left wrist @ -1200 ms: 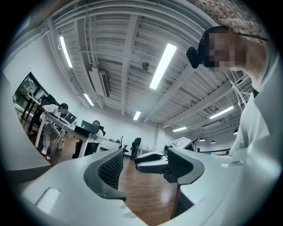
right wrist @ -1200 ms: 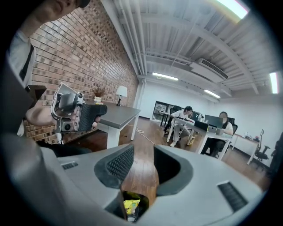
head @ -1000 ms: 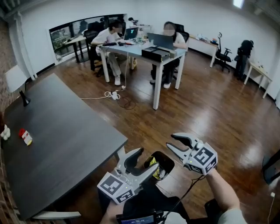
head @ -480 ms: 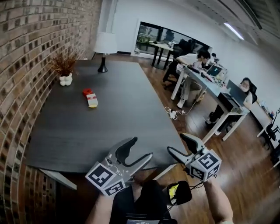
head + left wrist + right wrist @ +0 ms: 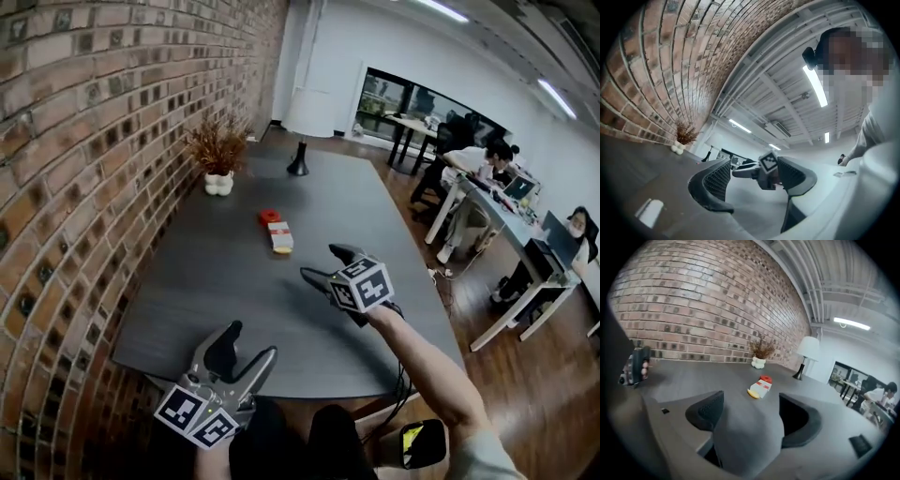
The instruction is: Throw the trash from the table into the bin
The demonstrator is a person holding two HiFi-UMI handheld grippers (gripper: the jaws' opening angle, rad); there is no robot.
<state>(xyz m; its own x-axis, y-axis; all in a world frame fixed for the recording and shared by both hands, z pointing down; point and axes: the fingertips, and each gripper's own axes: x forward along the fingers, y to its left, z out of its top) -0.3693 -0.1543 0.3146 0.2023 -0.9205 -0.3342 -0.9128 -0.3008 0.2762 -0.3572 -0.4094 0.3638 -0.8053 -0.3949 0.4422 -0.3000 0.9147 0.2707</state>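
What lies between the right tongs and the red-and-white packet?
Only bare dark grey tabletop before the red-and-white packet, the right gripper view shows. The right tongs have just been opening, empty.

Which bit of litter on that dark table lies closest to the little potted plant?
The round red piece; the white-and-red packet and the yellow scrap lie farther from the plant.

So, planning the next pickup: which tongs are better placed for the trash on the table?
Right. The right tongs, just opened wide and empty, reach over the table pointing at the packet; the left tongs hang back at the near edge.
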